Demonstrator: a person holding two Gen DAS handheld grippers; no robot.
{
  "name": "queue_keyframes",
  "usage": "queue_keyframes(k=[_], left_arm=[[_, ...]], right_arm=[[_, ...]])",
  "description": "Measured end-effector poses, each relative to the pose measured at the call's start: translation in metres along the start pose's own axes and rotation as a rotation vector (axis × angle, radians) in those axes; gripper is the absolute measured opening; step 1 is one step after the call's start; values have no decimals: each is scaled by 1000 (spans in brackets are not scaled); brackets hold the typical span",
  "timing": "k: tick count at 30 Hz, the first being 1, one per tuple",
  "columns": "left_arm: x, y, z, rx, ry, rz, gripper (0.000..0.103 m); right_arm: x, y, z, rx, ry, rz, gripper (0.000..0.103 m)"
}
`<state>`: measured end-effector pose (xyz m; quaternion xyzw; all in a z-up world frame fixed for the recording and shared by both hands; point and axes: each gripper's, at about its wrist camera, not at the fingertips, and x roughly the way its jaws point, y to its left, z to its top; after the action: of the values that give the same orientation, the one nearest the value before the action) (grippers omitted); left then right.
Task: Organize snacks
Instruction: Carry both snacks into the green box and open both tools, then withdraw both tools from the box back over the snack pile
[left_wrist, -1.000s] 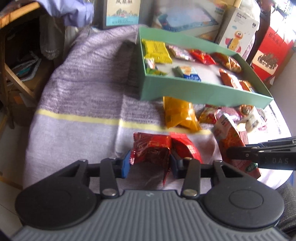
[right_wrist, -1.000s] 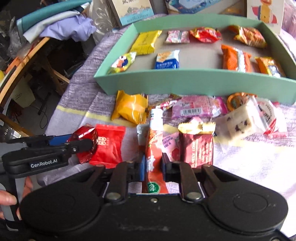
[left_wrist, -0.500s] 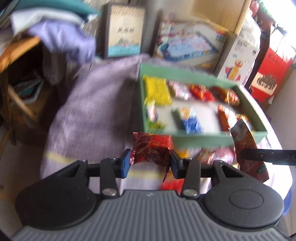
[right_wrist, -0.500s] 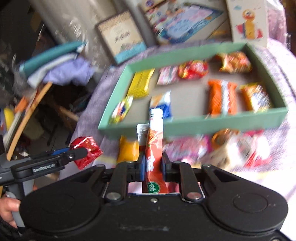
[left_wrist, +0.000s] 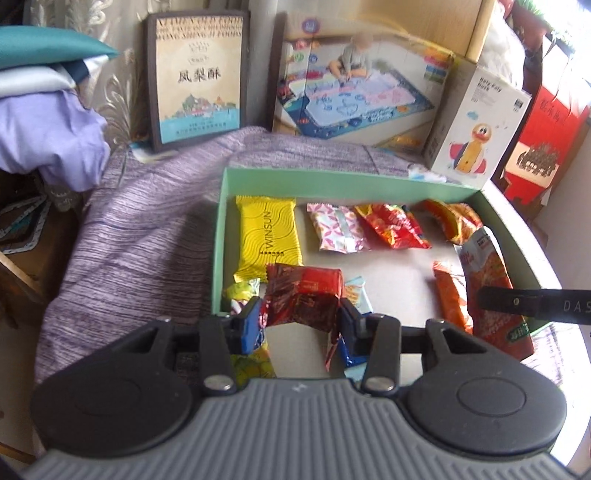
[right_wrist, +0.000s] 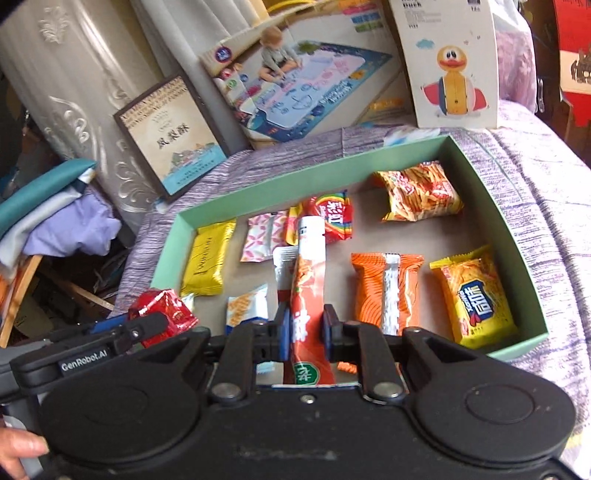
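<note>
Two hand-held claws are hovering over a shallow green box (right_wrist: 524, 236) sitting on a purple-clothed surface (left_wrist: 140, 236). The left claw (left_wrist: 300, 325) is pinching a crinkled red foil packet (left_wrist: 303, 295) above the box's near-left corner. The right claw (right_wrist: 304, 332) is pressing together on a tall red sachet (right_wrist: 308, 280), standing upright over the box's middle. Several snacks are already lying inside. The risk: the foil packet is hanging close to the box's left wall, so letting go now could be dropping it outside, or onto the yellow packet (left_wrist: 267, 236).
</note>
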<state>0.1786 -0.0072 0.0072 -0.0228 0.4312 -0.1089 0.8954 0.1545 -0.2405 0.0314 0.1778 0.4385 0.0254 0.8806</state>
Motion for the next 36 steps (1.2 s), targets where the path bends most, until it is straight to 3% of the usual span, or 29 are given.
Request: queue_keyframes(k=[7,10,11,12,13,14,15,17,19,36], left_arm=[[22,1,2,14,35,27,44],[26,1,1,20,47,42,49],[26,1,1,22,42,49,53],[25,0,0,22,39,49,59],[23,0,0,17,33,47,76],[20,0,0,11,19,46,89],[18,-1,-1,8,5,47,94],[14,-2,-2,4,-7,51,102],[13,-2,-3,-10,1,49,103],[-24,-5,-28,-16,1,41,103]], right_arm=[[30,-6,7,14,37,17,17],[39,-5,10,18,52,42,21],[42,-5,10,19,54,46,27],[42,-4,11,17,52,41,41],[41,-3,10,10,43,35,51],[39,-1,9,1,31,30,73],[36,0,9,-8,17,25,90],[28,2,7,-28,-6,20,96],[23,4,6,-38,-13,16,102],[-32,-6,-18,28,-35,29,103]])
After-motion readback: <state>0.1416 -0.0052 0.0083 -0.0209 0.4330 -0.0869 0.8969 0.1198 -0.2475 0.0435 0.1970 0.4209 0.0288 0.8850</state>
